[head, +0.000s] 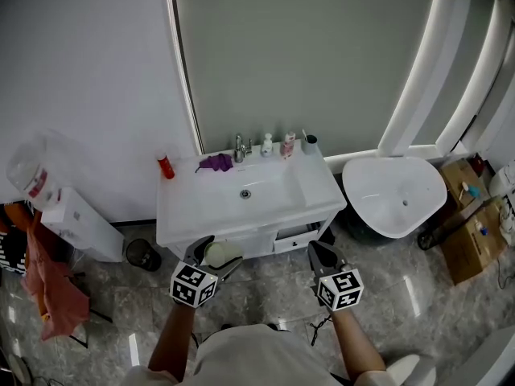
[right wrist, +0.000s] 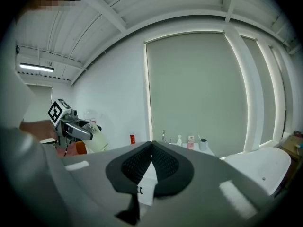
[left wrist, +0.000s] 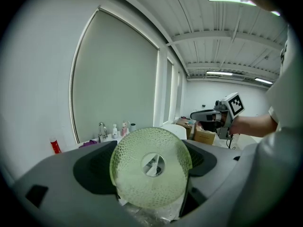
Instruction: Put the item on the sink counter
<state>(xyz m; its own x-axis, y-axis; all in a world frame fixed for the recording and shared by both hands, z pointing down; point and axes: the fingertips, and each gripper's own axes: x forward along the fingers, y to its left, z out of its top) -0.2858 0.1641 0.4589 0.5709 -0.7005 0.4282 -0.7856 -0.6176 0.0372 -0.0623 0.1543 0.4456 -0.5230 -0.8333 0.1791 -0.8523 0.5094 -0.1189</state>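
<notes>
Not much done yet, tbh. The green container (left wrist: 150,167) is pinched in the left tool (head: 211,257), with the jaws spread wide around it. It's held in the air at the lower middle of the head view, short of the front edge of the counter (head: 183,209). So the task is judged to be at the carrying stage. The container has yet to be brought over the counter and set down, probably on a bare patch beside the basin. The back edge is taken up by a red bottle (head: 166,167), a purple cloth (head: 215,163), the tap (head: 239,147) and a few small bottles. The right tool (head: 324,256) is pressed together, with nothing gripped.

From the head view the container is only seen as a pale lump. Its dimpled round end is shown only in the left gripper view. In the right gripper view it's caught side-on at the left of the frame, and the touching pads are made out clearly there.
</notes>
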